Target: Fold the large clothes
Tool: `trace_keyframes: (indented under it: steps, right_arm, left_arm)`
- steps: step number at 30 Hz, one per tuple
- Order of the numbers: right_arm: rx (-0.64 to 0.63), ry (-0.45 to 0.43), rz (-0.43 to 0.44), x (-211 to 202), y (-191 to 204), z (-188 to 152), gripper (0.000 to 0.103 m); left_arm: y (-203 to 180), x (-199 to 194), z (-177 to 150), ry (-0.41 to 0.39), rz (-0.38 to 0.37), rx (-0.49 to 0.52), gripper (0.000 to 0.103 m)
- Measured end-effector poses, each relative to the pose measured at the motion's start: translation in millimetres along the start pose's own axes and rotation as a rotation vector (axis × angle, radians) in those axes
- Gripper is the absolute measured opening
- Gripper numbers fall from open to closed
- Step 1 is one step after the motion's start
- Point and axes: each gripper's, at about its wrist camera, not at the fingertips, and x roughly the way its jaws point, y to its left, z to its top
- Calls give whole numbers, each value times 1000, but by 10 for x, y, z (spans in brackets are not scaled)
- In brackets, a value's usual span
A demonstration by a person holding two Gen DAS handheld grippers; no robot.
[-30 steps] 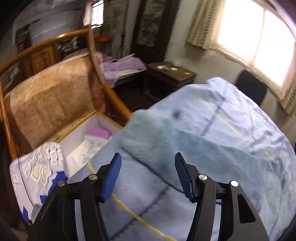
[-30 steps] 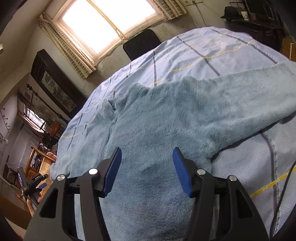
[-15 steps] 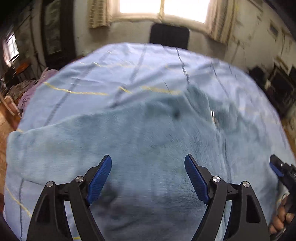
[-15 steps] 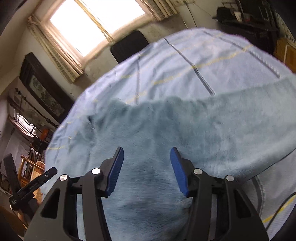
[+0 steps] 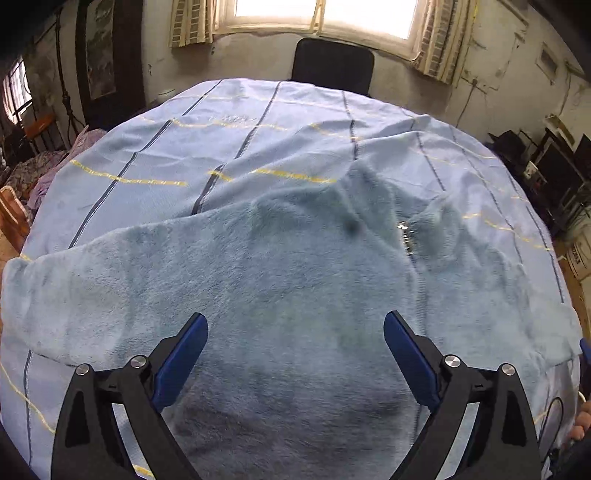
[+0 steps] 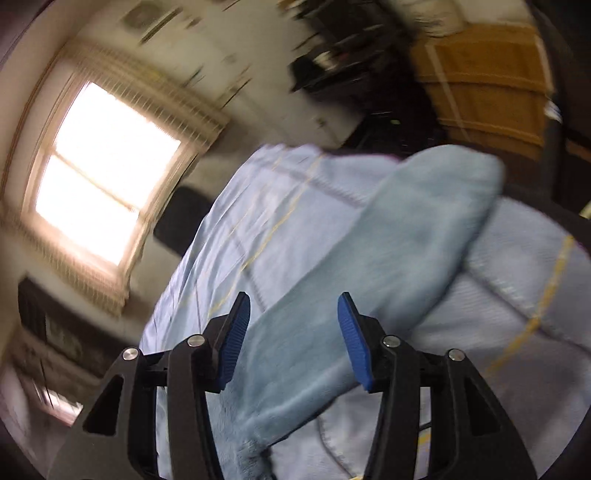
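A large fluffy pale blue garment (image 5: 295,288) lies spread flat on a bed with a light blue sheet (image 5: 258,125) crossed by dark and yellow lines. A small metal zip pull (image 5: 404,230) shows near its neck. My left gripper (image 5: 293,354) is open and empty, hovering over the garment's body. In the blurred right wrist view my right gripper (image 6: 293,332) is open and empty above the garment's right sleeve (image 6: 406,258), which stretches away toward the bed's edge.
A black chair (image 5: 332,66) stands behind the bed under a bright window (image 5: 321,14). Dark shelves with clutter (image 5: 554,173) stand at the right. A wooden bed frame with purple cloth (image 5: 22,184) is at the left.
My left gripper has settled facing the garment's middle and opened slightly wider. My right gripper has swung fast to the right, from the garment's body to over the right sleeve.
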Motion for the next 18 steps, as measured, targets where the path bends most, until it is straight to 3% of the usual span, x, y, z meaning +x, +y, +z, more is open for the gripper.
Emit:
trace_keyframes:
  steps: [4, 6, 10, 14, 16, 18]
  right_arm:
    - [46, -76, -87, -200, -250, 45, 49]
    - [70, -70, -114, -196, -338, 10, 49]
    - [135, -20, -114, 12, -496, -22, 49]
    - [177, -14, -94, 125, -618, -16, 39]
    - [215, -8, -65, 180, -701, 16, 38]
    - [242, -13, -64, 207, -769, 40, 29]
  left_arm:
    - [-96, 191, -123, 9, 23, 35, 99]
    - [-59, 310, -141, 40, 38, 43, 99]
    - [-69, 290, -154, 12, 42, 70, 99]
    - [-103, 307, -205, 29, 63, 106, 99]
    - [-82, 281, -213, 33, 49, 102, 99]
    - [-36, 241, -203, 35, 28, 87, 99]
